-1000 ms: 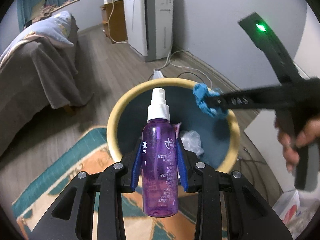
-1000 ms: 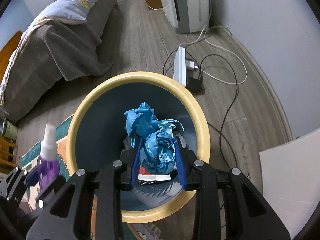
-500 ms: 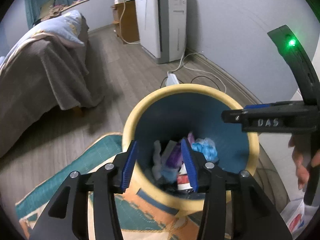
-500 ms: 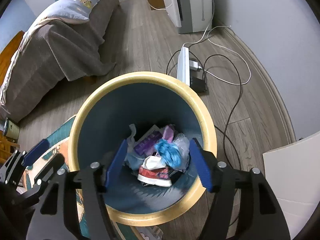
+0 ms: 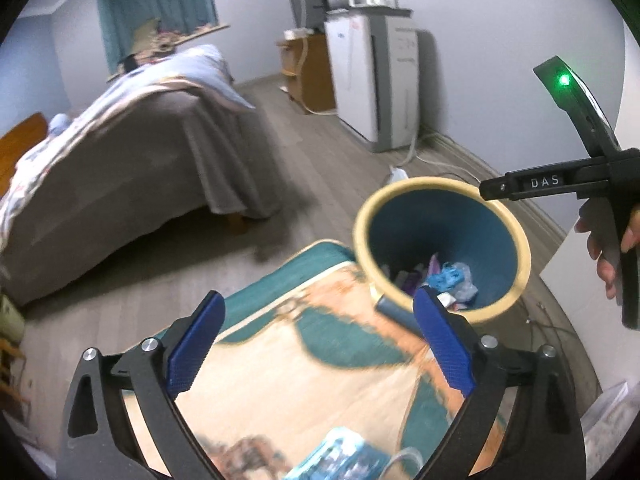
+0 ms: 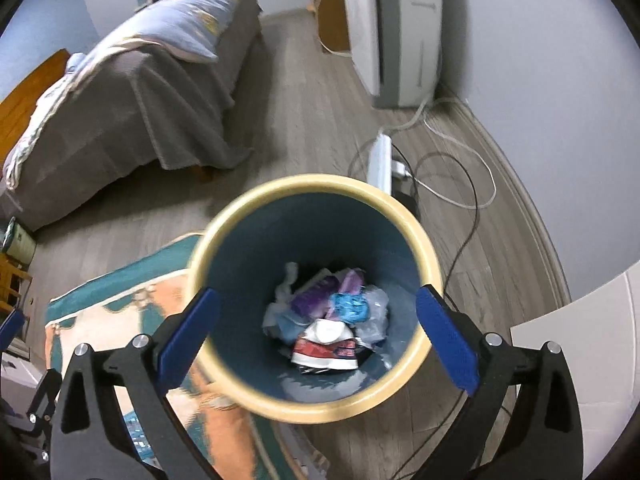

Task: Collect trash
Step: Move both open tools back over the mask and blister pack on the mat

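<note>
The trash bin has a cream rim (image 6: 312, 181) and a blue inside; it stands on the floor at the rug's edge. In it lie the purple spray bottle (image 6: 316, 296), the crumpled blue wrapper (image 6: 350, 306) and other litter. My right gripper (image 6: 318, 300) hangs over the bin's mouth, its jaws opening wide with nothing between them. My left gripper (image 5: 318, 308) is over the rug, left of the bin (image 5: 440, 185); its jaws are also opening and hold nothing. A blue packet (image 5: 340, 456) lies on the rug below it. The right tool (image 5: 560, 180) and a hand (image 5: 608, 248) show at the right.
A patterned rug (image 5: 300, 380) lies by the bin. A bed with a grey cover (image 5: 132, 168) fills the left. A white appliance (image 6: 392, 32) stands at the wall, with a power strip (image 6: 380, 160) and cables behind the bin. A white board (image 6: 580, 340) is at the right.
Both grippers let go and spread wide: the purple bottle and the blue wrapper now lie in the bin. The left gripper drew back left over the rug; the right one rose.
</note>
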`<state>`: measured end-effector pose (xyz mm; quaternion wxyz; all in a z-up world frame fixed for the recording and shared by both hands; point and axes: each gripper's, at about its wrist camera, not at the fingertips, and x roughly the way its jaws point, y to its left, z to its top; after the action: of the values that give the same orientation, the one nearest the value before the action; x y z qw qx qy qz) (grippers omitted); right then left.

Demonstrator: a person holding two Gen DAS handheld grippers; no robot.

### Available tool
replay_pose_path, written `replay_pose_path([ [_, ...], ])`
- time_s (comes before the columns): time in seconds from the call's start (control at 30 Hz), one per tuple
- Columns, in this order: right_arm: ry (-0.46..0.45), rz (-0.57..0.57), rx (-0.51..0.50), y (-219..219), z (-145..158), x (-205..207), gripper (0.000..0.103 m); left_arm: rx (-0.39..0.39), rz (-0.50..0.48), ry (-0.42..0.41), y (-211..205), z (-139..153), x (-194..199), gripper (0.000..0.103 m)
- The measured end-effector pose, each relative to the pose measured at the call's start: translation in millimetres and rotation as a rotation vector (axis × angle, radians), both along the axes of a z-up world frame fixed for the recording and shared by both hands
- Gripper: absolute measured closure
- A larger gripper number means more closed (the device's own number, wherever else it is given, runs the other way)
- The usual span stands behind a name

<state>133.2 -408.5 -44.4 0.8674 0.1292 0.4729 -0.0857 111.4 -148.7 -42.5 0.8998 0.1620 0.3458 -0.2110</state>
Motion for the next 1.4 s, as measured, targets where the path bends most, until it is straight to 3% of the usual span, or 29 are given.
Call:
replay_pose_path([
  [0.17, -0.019, 0.049, -0.015, 48.2, 16.0, -14.0, 0.006, -0.049, 0.082, -0.001, 47.3, 13.4, -25.1, 0.008],
  [0.27, -0.014, 0.092, 0.008, 75.6, 17.4, -22.9, 0.006, -0.036, 0.117, -0.002, 67.2, 14.5, -37.9, 0.008],
  [0.67, 0.088, 0.168, 0.025, 141.4, -6.2, -44.8, 0.006, -0.047, 0.171, -0.029, 115.2, 14.4, -68.0, 0.008],
  [1.07, 0.186, 0.160, 0.019, 170.3, -34.1, -37.5, 0.006, -0.065, 0.182, 0.212, 126.9, -50.9, -74.0, 0.008],
  [1.27, 0.201, 0.154, -0.013, 168.6, -35.7, -38.9, 0.006, -0.048, 0.113, 0.304, 107.7, -74.9, -85.5, 0.010],
  [1.4, 0.214, 0.136, -0.006, 162.2, -38.8, -40.0, 0.006, -0.017, 0.047, 0.368, 86.0, -95.0, -97.5, 0.026],
])
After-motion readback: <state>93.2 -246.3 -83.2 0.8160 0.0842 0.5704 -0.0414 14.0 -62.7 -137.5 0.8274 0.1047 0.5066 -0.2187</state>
